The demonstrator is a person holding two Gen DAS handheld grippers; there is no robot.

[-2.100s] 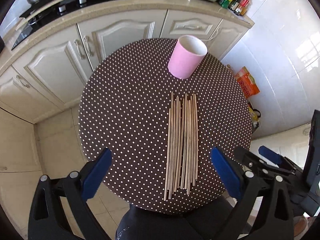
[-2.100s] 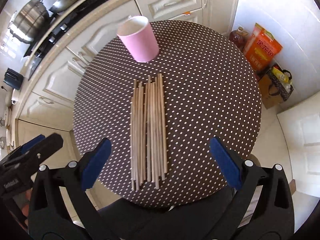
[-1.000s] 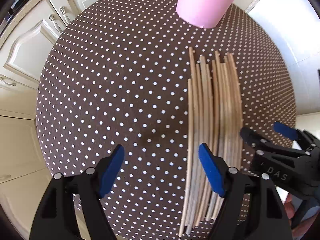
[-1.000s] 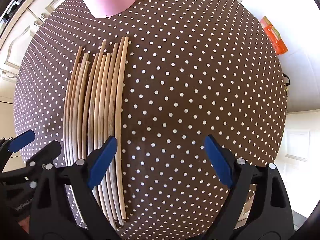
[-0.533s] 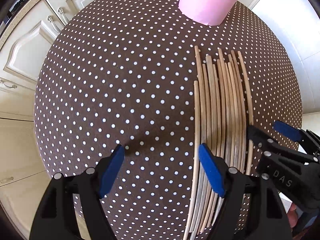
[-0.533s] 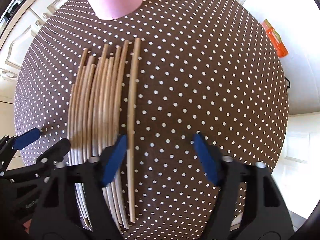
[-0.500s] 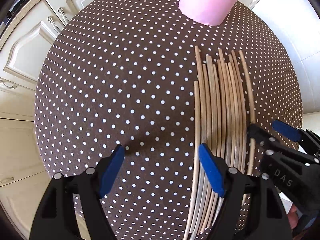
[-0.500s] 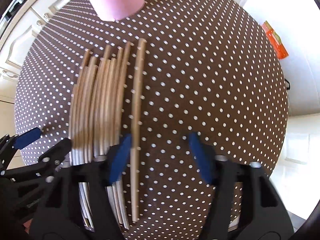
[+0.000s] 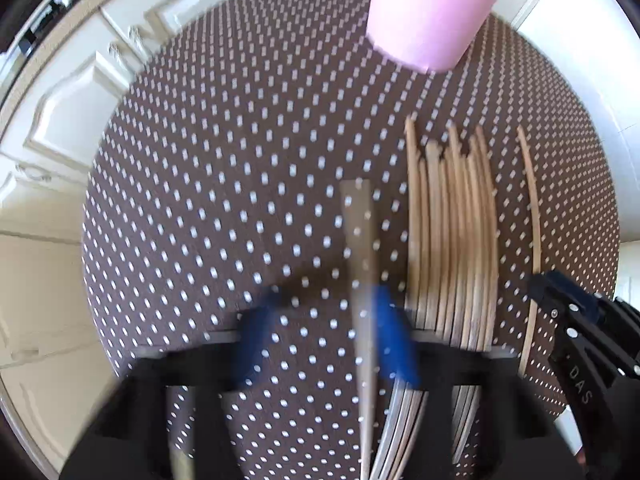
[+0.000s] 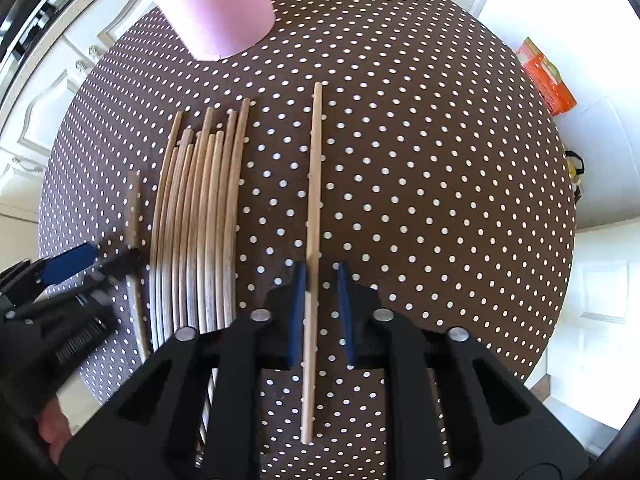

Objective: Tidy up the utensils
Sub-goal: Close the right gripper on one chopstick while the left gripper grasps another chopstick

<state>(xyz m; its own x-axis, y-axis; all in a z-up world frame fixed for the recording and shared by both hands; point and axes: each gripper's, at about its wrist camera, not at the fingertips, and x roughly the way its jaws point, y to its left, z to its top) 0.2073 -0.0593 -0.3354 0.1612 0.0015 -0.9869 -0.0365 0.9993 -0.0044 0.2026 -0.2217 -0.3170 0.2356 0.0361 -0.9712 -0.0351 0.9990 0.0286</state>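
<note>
My right gripper (image 10: 320, 312) has just been closing and now has one chopstick (image 10: 314, 208) between its pads, apart from the bundle (image 10: 200, 220) on the dotted table (image 10: 420, 200). My left gripper (image 9: 324, 340), blurred, has just been closing on another stick (image 9: 362, 260) left of the bundle; the pink cup (image 10: 212, 4) stands beyond.

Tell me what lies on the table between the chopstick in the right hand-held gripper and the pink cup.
Nothing: in the right wrist view, only bare dotted tablecloth separates that chopstick from the pink cup.
</note>
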